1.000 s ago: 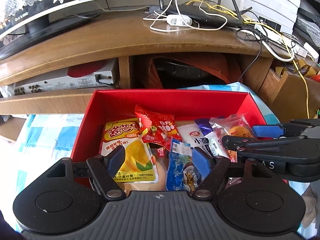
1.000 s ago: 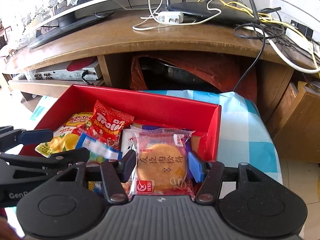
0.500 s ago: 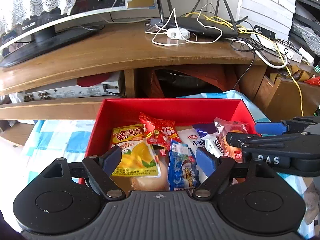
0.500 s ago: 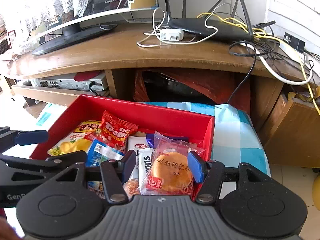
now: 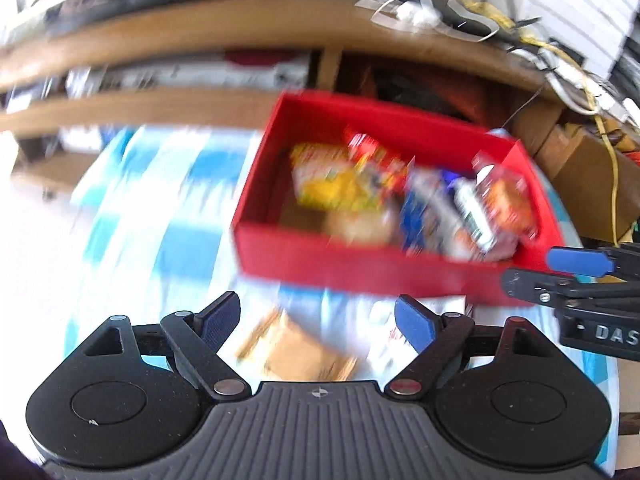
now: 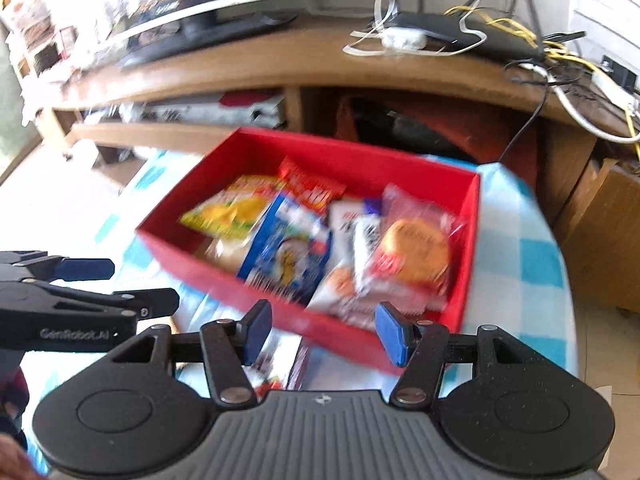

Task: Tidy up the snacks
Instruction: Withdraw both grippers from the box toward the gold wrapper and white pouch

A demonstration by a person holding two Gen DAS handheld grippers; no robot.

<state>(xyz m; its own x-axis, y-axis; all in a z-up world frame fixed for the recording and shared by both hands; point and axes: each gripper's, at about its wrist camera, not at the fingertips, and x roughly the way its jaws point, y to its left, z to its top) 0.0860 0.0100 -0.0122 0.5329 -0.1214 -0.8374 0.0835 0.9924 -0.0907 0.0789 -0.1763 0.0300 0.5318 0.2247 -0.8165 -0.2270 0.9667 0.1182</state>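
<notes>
The left gripper [image 5: 318, 318] is hanging with its jaws wide and nothing between them; they have just been opening. It is hovering over a blurred brown packet [image 5: 296, 354] lying on the checked cloth [image 5: 168, 208]. The right gripper [image 6: 320, 332] is standing partly spread, gripping nothing, over the near wall of the one red box [image 6: 352, 332]. The box is sitting on the cloth, long axis running across both views, holding roughly eight snack packets; blur prevents an exact count. Among them, one round cracker packet [image 6: 416, 252] is lying at its right end.

Red box [image 6: 360, 320] ahead, crammed with snacks [image 6: 304, 248]
</notes>
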